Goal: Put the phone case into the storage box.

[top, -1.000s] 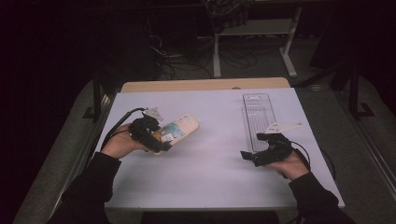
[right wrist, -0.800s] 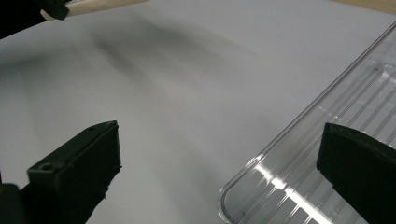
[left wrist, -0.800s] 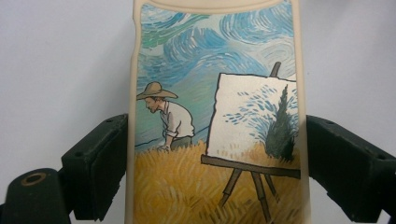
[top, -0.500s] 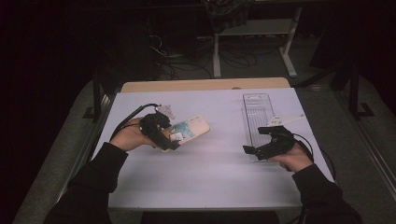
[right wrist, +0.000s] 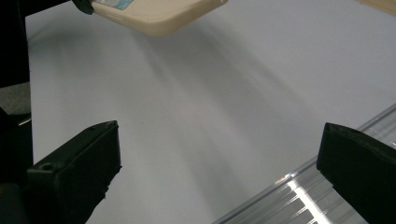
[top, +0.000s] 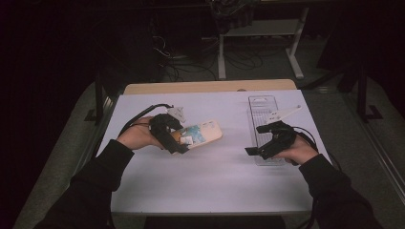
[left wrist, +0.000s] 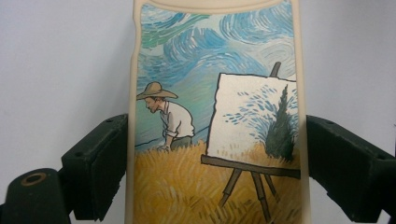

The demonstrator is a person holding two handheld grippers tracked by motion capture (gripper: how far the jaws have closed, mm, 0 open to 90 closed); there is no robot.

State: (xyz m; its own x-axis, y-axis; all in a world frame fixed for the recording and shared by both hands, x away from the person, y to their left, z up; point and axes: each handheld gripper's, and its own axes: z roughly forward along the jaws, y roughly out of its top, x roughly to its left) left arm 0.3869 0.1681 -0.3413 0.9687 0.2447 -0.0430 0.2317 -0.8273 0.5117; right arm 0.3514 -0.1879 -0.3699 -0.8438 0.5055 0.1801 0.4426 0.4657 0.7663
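Left claw point(top: 179, 143) is clamped on the painted phone case point(top: 200, 134) by its long edges, holding it over the left-middle of the white counter point(top: 210, 181). Right claw point(top: 255, 150) is wide open, empty, over the clear plastic tray point(top: 263, 107).

Bare white table point(top: 215, 176) lies open between phone case point(top: 203, 134) and clear plastic tray point(top: 265, 125).
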